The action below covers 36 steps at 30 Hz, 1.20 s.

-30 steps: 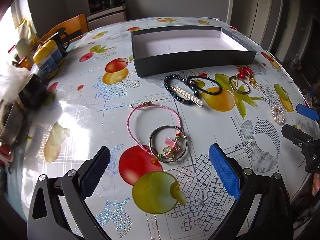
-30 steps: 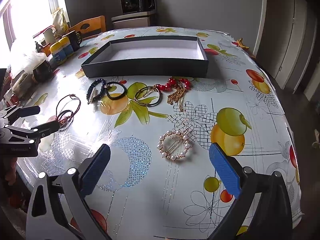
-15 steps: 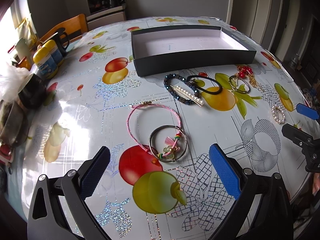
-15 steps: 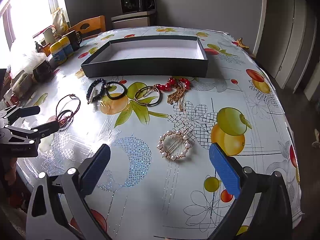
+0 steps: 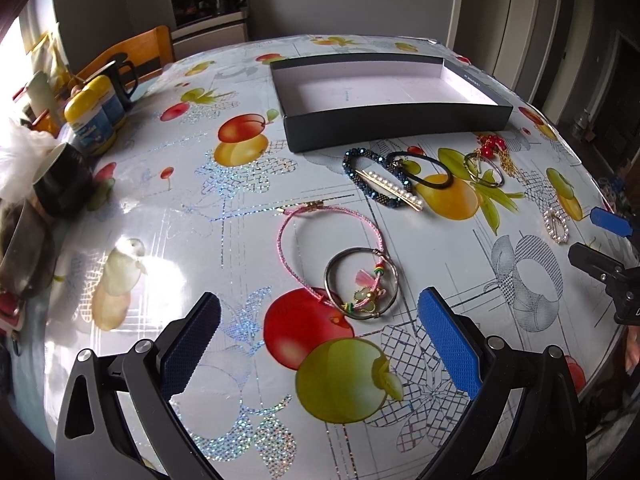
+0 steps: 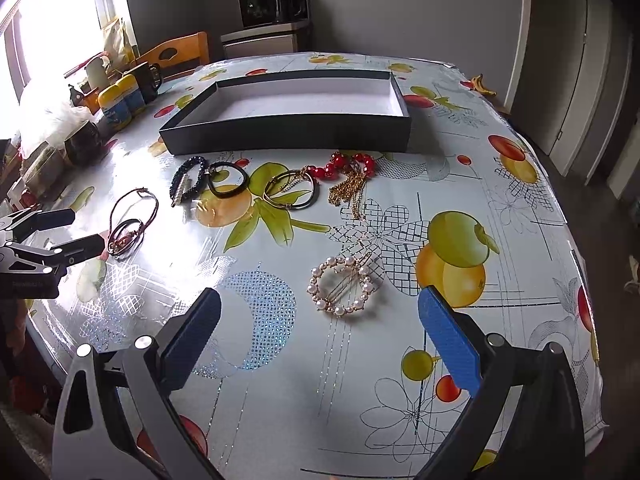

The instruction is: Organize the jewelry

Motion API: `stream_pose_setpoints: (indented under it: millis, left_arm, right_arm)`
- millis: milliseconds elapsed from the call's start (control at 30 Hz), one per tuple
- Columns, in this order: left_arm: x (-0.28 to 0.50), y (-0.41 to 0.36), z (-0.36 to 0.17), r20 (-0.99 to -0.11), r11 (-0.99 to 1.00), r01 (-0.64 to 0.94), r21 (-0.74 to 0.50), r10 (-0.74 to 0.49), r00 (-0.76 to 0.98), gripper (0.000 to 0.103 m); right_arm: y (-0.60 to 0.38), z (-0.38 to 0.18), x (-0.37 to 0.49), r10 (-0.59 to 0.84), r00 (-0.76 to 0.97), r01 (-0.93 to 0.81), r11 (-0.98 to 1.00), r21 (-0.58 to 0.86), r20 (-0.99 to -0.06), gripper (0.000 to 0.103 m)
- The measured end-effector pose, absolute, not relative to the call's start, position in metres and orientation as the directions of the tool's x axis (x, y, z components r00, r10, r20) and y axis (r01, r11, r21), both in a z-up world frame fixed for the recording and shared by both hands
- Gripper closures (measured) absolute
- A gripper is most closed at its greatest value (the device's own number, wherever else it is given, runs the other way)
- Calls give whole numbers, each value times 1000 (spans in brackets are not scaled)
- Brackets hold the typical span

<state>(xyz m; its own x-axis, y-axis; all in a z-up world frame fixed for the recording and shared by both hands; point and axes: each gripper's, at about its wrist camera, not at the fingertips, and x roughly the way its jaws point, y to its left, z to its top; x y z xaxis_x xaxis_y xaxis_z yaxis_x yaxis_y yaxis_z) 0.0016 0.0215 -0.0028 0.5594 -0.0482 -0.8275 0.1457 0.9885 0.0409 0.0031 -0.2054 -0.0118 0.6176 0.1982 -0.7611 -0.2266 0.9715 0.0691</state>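
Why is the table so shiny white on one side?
Right wrist view: window light bounces off the glossy tablecloth, washing out the pink bracelet. Left wrist view: smaller glare patch; the same bracelet shows clearly.

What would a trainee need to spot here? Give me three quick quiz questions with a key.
1. True or false: the black box already holds jewelry.
2. Which piece lies nearest the right gripper: A) pearl ring clip, B) red bead necklace, C) black hair tie?
3. Fill in: the silver bangle overlaps the ____ cord bracelet before the left gripper.

Key: 1 false; 2 A; 3 pink.
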Motion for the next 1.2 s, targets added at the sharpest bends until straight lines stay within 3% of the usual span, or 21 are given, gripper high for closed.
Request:
stream_pose_setpoints:
  millis: [300, 400, 600, 733, 967, 1200]
  left_arm:
    - [4, 26, -2, -820, 982, 187, 26, -85, 566, 5]
    - [2, 21, -1, -817, 976, 215, 23, -105, 566, 5]
    - [2, 15, 0, -814, 970, 240, 32, -114, 570, 5]
    - [2, 17, 2, -812, 972, 234, 32, -111, 573, 5]
    - [-1, 12, 3, -800, 965, 262, 30, -134, 585, 5]
    - [0, -2, 1, -784, 946, 323, 23, -183, 593, 5]
  right_arm:
    - [-214, -12, 3, 213, 623, -230, 970, 84, -753, 7]
    - [-219, -15, 6, 209, 613, -217, 972, 92, -762, 13]
    - [-217, -18, 10, 222, 596, -251, 964, 84, -772, 36]
    - [-221, -14, 14, 202, 615, -239, 969, 63, -762, 60]
    - [-215, -24, 15, 245, 575, -266, 958, 105, -781, 59]
    - [-200, -33, 11, 188, 610, -278, 960, 14, -770, 53]
